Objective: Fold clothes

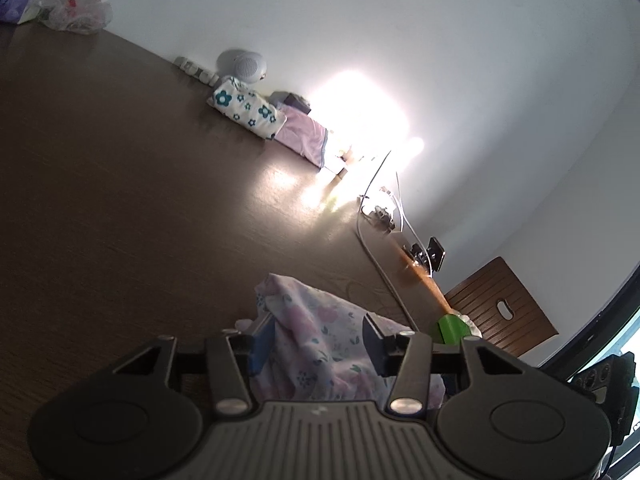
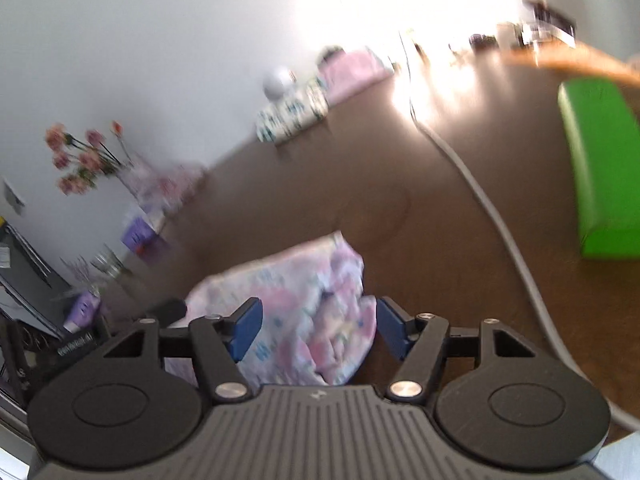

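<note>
Left jaws: the left gripper (image 1: 318,344) stands partly open, with the floral cloth (image 1: 316,340) bunched between the pads; whether they press it I cannot tell.
Right jaws: the right gripper (image 2: 316,326) is open around the same cloth (image 2: 296,300), with gaps at both pads.
Cloth: it lies crumpled on the brown table (image 1: 120,200).
Beyond: a white cable (image 2: 500,232), a green block (image 2: 604,168), folded clothes (image 1: 248,110) by the wall.
</note>
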A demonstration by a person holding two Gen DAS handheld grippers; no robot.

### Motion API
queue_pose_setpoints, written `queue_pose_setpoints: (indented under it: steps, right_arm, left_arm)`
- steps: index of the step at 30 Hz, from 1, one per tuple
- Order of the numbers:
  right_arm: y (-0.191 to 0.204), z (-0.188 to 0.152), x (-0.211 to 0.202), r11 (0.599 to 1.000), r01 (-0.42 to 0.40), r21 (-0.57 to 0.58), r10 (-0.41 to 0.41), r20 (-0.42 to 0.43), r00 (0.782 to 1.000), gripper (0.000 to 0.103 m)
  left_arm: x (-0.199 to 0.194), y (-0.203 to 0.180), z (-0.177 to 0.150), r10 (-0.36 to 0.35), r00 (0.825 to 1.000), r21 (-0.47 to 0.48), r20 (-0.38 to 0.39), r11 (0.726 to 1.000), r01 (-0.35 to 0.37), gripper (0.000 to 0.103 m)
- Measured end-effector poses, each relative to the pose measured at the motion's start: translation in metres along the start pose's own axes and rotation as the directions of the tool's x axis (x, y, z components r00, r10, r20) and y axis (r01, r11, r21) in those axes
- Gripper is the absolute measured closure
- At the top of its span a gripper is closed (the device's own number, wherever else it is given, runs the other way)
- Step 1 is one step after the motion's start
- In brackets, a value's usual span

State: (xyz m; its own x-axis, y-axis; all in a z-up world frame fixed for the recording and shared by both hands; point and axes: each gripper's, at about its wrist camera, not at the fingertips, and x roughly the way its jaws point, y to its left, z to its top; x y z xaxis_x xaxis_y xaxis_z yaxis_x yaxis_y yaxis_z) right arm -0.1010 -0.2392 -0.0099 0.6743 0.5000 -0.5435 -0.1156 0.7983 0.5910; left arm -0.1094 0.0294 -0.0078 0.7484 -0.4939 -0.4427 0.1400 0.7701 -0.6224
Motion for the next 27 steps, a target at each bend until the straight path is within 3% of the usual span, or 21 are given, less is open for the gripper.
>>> queue_pose_setpoints:
  steps: [4,5,7,10,12,14,16,18,19,20,23,27]
  right_arm:
    - [0.004,-0.001,0.012,1.000,-0.022,0.015,0.022,-0.004,1.000,0.041]
    - [0.004,-0.002,0.015,1.000,-0.026,0.017,0.026,-0.006,1.000,0.059]
    - [0.001,-0.003,0.025,0.997,-0.055,0.048,0.057,-0.035,0.998,0.078]
    - [-0.003,0.003,0.031,0.995,-0.075,0.063,0.077,-0.034,0.996,0.078]
    - [-0.005,0.009,0.026,0.996,-0.069,0.064,0.070,-0.019,0.997,0.070]
    - [-0.004,0.015,0.018,0.997,-0.063,0.050,0.063,0.001,0.998,0.054]
    - [-0.002,0.020,0.009,0.998,-0.056,0.020,0.056,0.005,0.998,0.052]
    - [-0.003,0.021,0.012,0.999,-0.045,0.023,0.045,-0.018,0.999,0.053]
    - [-0.004,0.021,0.014,0.999,-0.039,0.026,0.040,-0.030,0.999,0.060]
    - [-0.005,0.020,0.019,0.998,-0.042,0.038,0.044,-0.045,0.998,0.075]
    - [-0.010,0.023,0.032,0.996,-0.058,0.074,0.063,-0.063,0.996,0.082]
    - [-0.015,0.036,0.050,0.989,-0.081,0.122,0.089,-0.065,0.994,0.086]
  left_arm:
    - [0.013,0.002,-0.001,0.030,0.998,-0.011,-0.054,0.999,-0.030,0.067]
    - [0.015,0.003,-0.001,0.031,0.998,-0.017,-0.062,0.999,-0.032,0.068]
    - [0.019,0.007,0.000,0.024,0.997,-0.033,-0.073,0.999,-0.027,0.069]
    - [0.024,0.008,0.003,0.031,0.997,-0.032,-0.072,0.999,-0.033,0.073]
    - [0.026,0.011,0.008,0.030,0.997,-0.048,-0.069,0.998,-0.034,0.073]
    - [0.025,0.013,0.014,0.025,0.998,-0.064,-0.065,0.997,-0.030,0.072]
    - [0.017,0.014,0.019,0.015,0.998,-0.053,-0.063,0.998,-0.019,0.067]
    - [0.009,0.008,0.019,0.021,0.997,0.003,-0.071,1.000,-0.020,0.060]
    - [0.007,0.006,0.017,0.022,0.996,0.023,-0.081,1.000,-0.021,0.060]
    - [0.008,0.005,0.015,0.022,0.995,0.023,-0.097,1.000,-0.020,0.061]
    - [0.019,0.009,0.013,0.016,0.991,-0.008,-0.135,1.000,-0.017,0.082]
    - [0.035,0.020,0.019,0.000,0.990,-0.055,-0.143,0.998,-0.008,0.087]
